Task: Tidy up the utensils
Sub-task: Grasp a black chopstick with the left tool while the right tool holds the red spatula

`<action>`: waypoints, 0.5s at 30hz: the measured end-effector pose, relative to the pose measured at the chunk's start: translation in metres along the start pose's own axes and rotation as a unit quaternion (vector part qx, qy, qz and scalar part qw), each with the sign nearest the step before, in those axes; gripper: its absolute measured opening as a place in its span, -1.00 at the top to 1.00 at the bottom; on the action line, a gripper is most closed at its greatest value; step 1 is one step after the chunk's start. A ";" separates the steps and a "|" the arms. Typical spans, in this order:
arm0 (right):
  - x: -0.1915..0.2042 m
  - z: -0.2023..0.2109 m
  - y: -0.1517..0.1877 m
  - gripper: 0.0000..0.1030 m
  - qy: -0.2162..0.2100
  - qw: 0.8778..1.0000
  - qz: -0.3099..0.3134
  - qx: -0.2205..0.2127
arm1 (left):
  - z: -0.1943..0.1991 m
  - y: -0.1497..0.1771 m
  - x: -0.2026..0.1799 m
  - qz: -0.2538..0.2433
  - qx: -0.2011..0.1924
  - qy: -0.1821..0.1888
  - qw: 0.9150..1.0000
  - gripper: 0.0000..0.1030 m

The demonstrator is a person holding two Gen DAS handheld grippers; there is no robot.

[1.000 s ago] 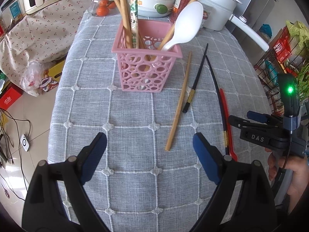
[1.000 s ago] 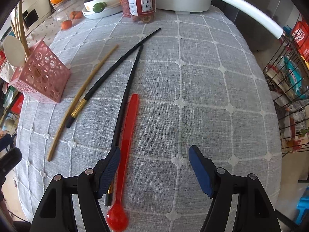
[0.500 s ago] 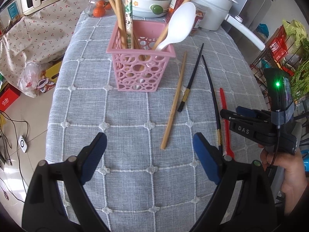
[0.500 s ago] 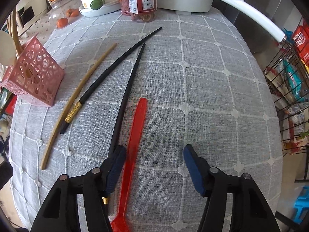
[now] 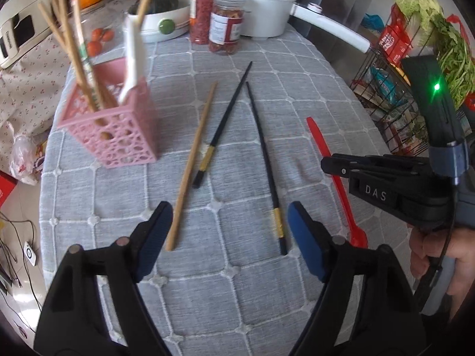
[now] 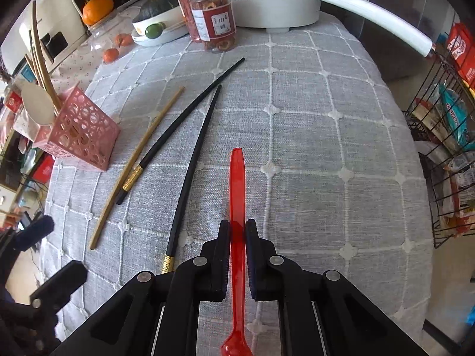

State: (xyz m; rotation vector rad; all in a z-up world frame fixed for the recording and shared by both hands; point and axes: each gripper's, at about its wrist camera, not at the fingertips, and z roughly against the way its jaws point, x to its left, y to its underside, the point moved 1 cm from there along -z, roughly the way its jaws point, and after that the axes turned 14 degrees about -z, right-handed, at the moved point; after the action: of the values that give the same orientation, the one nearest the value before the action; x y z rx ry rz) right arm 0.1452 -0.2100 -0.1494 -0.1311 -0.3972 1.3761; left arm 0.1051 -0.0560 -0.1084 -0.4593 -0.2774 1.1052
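My right gripper [image 6: 237, 231] is shut on the red plastic spoon [image 6: 237, 184], gripping its handle near the middle, bowl end toward me; the spoon [image 5: 319, 142] also shows in the left wrist view, with the right gripper [image 5: 329, 164] closed over it. My left gripper [image 5: 228, 231] is open and empty above the cloth. Between its fingers lie a wooden chopstick [image 5: 193, 163] and two black chopsticks [image 5: 264, 154] with gold bands. The pink perforated basket [image 5: 118, 136] stands at the left, holding wooden chopsticks and a white spoon [image 5: 133, 56].
The table has a grey quilted cloth [image 6: 326, 148]. At the back stand two jars [image 6: 216, 23], a white pot with a long handle [image 6: 371, 12] and a bowl with a squash [image 6: 154, 26]. A wire rack [image 6: 445, 148] stands at the right edge.
My right gripper has moved over the red spoon and closed on its handle. My left gripper has swung right and nearer the loose chopsticks, staying open.
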 end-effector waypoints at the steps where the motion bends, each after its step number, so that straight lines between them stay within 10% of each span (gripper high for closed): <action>1: -0.005 0.005 -0.002 0.81 -0.004 1.000 -0.004 -0.004 | -0.006 -0.007 -0.007 -0.012 -0.002 0.000 1.000 -0.20; 6: -0.034 0.021 -0.010 0.80 -0.019 0.999 -0.029 -0.017 | -0.047 -0.037 -0.021 -0.014 -0.001 0.006 1.000 0.38; 15: -0.060 0.028 -0.016 0.80 -0.034 0.998 -0.057 -0.017 | -0.091 -0.064 -0.016 0.007 0.008 -0.037 0.999 0.55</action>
State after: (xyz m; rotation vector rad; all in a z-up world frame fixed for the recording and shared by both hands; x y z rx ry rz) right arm 0.1416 -0.2753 -0.1306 -0.0882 -0.4773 1.2644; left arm 0.1885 -0.1137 -0.1562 -0.4073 -0.3296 1.1396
